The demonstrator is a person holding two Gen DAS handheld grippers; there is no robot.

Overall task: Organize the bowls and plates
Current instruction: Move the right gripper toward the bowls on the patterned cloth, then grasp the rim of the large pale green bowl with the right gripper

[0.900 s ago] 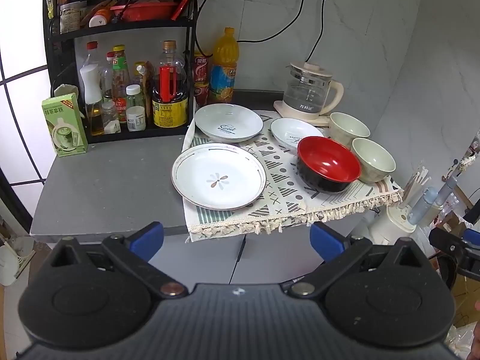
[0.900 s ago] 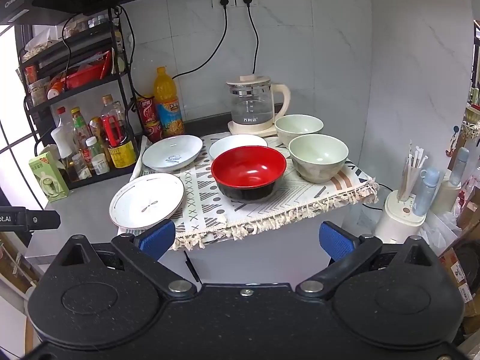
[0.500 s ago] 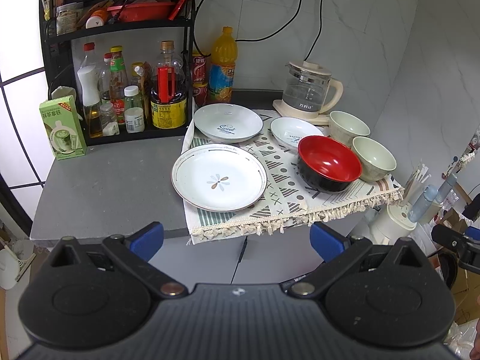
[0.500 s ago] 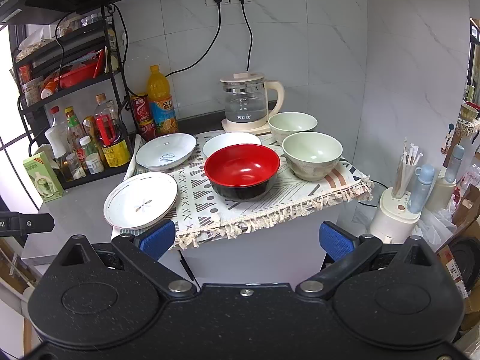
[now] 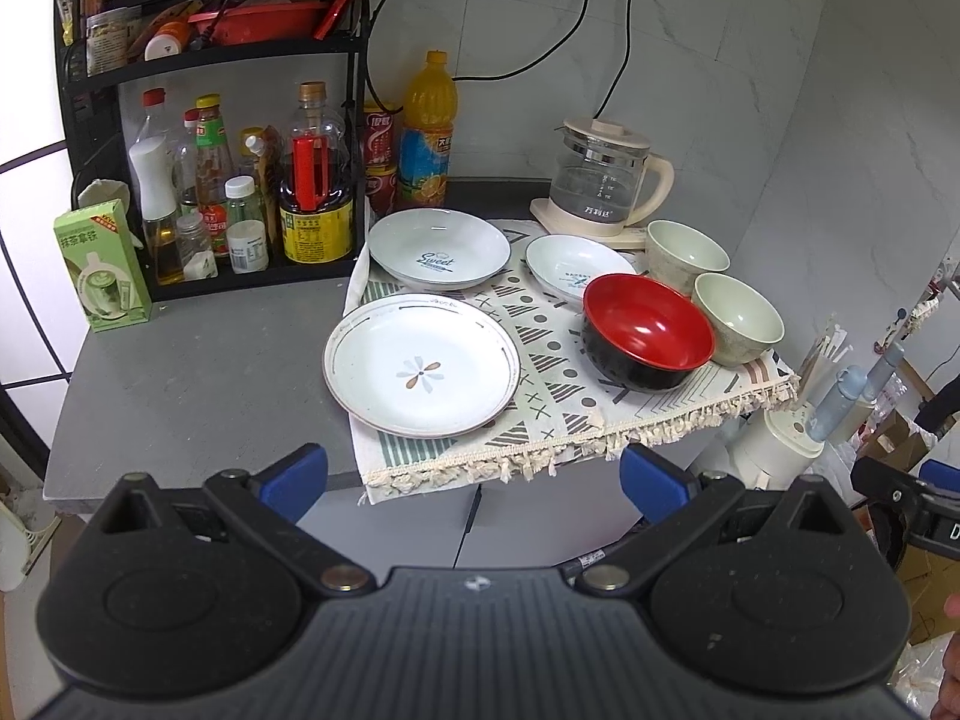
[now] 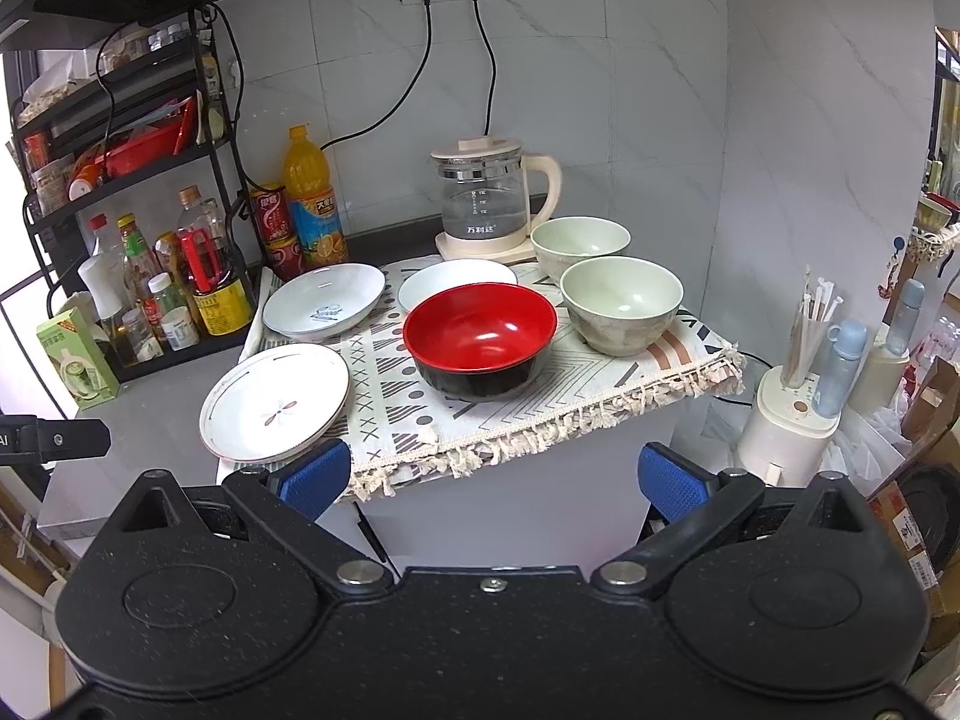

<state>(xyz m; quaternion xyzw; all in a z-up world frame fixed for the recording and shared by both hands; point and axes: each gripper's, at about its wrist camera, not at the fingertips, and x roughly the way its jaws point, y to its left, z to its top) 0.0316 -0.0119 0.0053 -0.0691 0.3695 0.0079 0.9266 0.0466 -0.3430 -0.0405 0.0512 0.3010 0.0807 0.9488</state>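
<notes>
On a patterned cloth (image 5: 540,414) lie a flower plate (image 5: 422,371) at the front left, a "Sweet" plate (image 5: 439,248) behind it, a small white dish (image 5: 570,264), a red-and-black bowl (image 5: 648,330) and two pale green bowls (image 5: 738,318) (image 5: 686,249) at the right. My left gripper (image 5: 474,474) is open and empty, in front of the counter edge. My right gripper (image 6: 492,471) is open and empty, in front of the cloth's fringe, below the red bowl (image 6: 480,336). The flower plate (image 6: 275,401) and the green bowls (image 6: 622,312) also show in the right wrist view.
A glass kettle (image 5: 603,186) stands behind the bowls. A black rack (image 5: 216,90) with bottles and a green carton (image 5: 102,267) are at the left. Bare grey counter (image 5: 198,372) lies left of the cloth. A white appliance with straws (image 6: 792,420) stands at the right.
Both grippers have shifted slightly toward the counter; the dishes appear a little larger and lower in view. Nothing on the counter has moved.
</notes>
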